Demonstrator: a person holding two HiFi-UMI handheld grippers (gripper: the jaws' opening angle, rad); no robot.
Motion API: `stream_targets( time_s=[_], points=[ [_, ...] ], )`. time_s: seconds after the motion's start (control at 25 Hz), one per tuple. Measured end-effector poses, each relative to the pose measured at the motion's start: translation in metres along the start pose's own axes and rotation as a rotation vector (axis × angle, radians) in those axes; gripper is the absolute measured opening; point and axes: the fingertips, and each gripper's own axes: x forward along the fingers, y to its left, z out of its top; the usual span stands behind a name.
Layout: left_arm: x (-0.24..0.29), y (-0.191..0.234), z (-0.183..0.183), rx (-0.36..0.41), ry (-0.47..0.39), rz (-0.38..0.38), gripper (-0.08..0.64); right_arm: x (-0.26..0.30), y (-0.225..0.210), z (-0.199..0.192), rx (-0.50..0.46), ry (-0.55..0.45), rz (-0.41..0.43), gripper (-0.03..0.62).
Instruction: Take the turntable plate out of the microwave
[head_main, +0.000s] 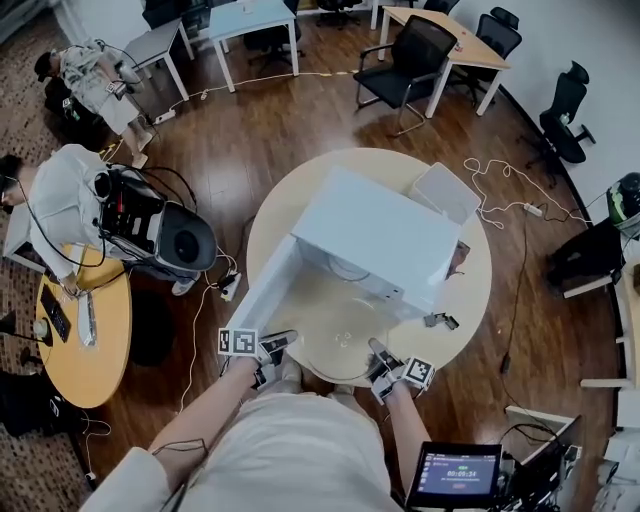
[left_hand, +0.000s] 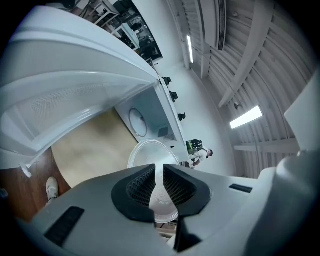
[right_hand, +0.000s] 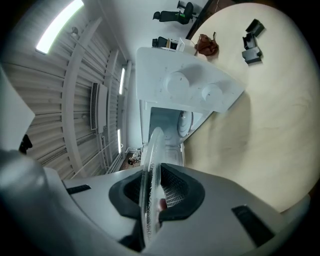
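Clamping the turntable plate (head_main: 335, 335) outside the microwave (head_main: 380, 225) are left gripper (head_main: 280, 346) and right gripper (head_main: 378, 353).

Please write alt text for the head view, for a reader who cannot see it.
The left gripper and right gripper hold a clear glass turntable plate by opposite edges, in front of an open white microwave on a round table.

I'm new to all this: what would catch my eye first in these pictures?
The clear glass turntable plate stands out first, held just in front of the white microwave, whose door is swung open on the round table. The left hand-held gripper and the right hand-held gripper each pinch its rim from opposite sides.
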Motion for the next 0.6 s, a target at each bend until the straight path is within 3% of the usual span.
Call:
stream_targets(
  time_s=[0.6],
  points=[
    [0.014,0.021,0.009,0.005,-0.001,0.044,0.037,0.024,-0.056,0.007,0.051,-0.018,-0.069,0.028]
  ],
)
